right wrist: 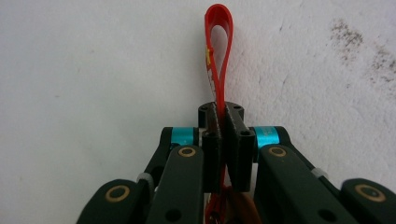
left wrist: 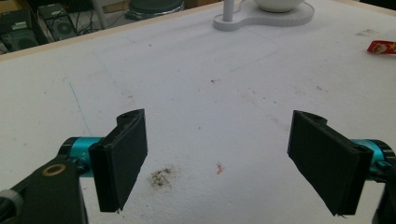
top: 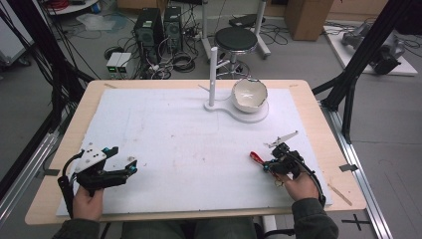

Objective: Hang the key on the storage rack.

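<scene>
Two grippers: my right gripper (right wrist: 223, 135) pinches the thin red folded wrapper (right wrist: 218, 51) for lifting; my left gripper (left wrist: 229, 163) waits wide apart.

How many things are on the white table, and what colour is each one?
White things: 2, the bowl and the stand it sits on.
Red things: 1, the wrapper pinched in the right gripper.
Black grippers: 2, counting the open left gripper.
Total: 5.
</scene>
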Demonstrator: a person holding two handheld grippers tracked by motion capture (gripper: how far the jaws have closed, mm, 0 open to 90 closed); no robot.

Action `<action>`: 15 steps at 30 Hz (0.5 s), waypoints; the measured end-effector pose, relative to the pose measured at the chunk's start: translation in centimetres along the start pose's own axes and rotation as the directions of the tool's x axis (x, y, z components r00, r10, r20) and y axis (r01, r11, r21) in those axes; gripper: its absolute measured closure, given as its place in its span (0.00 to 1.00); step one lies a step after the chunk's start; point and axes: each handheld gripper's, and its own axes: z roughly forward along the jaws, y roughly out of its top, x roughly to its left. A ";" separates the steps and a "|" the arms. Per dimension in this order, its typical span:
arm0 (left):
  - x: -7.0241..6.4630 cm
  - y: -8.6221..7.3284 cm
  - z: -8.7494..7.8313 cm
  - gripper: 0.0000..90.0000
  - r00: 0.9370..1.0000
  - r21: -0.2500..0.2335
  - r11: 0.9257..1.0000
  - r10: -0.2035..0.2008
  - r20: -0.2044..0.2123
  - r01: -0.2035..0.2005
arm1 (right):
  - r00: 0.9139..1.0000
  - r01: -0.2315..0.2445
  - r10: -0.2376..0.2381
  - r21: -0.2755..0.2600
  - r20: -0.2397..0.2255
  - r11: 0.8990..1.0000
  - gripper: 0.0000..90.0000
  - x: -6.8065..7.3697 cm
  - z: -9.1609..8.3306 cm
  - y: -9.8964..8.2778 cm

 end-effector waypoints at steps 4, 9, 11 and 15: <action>0.0 0.0 0.0 0.23 1.000 -0.003 1.000 -0.006 -0.001 0.006 | 1.000 -0.009 0.009 -0.047 -0.005 0.999 0.96 0.0 -0.7 0.2; 0.0 0.0 -0.1 0.23 1.000 -0.005 1.000 -0.006 -0.001 0.006 | 1.000 -0.006 0.006 -0.093 -0.001 0.996 0.96 0.2 -1.6 0.7; 0.0 -0.1 -0.1 0.23 1.000 -0.003 1.000 -0.005 0.001 0.005 | 1.000 0.000 0.000 -0.112 -0.003 0.994 0.96 0.2 -1.9 0.9; 0.0 0.0 -0.2 0.23 1.000 -0.002 1.000 -0.001 -0.002 0.001 | 1.000 -0.001 0.000 -0.146 -0.008 0.989 0.96 0.4 -2.4 1.2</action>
